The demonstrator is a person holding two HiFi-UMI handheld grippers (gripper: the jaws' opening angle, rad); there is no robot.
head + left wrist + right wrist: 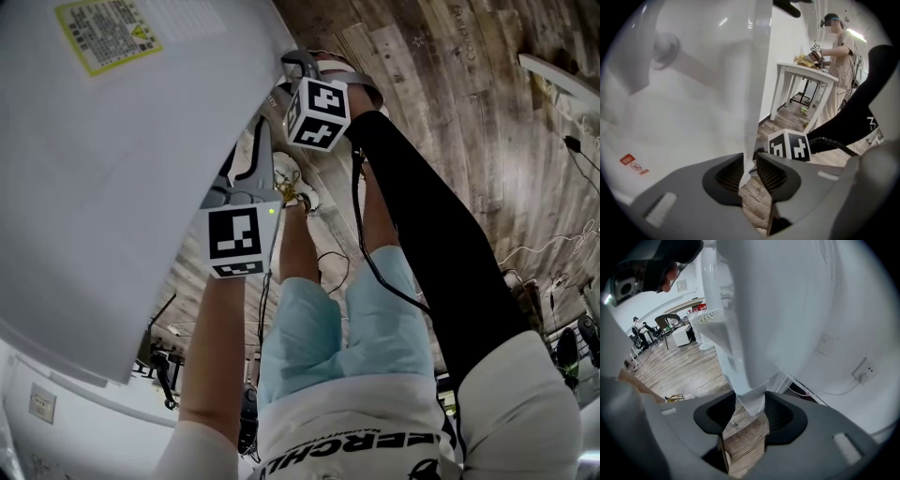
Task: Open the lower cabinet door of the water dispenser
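As I look along my left gripper, the white door stands edge-on with its long edge upright, and the nearly closed jaws nip that thin edge. My right gripper is clamped on the door's lower corner, just above the wood floor. I can't read the red mark on the white side or the yellow-bordered label on top; both are too small.

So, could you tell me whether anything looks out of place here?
Nothing looks damaged or spilled. The left claw and right claw both pinch the cabinet door edge; only a small yellowish tangle lies loose on the wooden floor.
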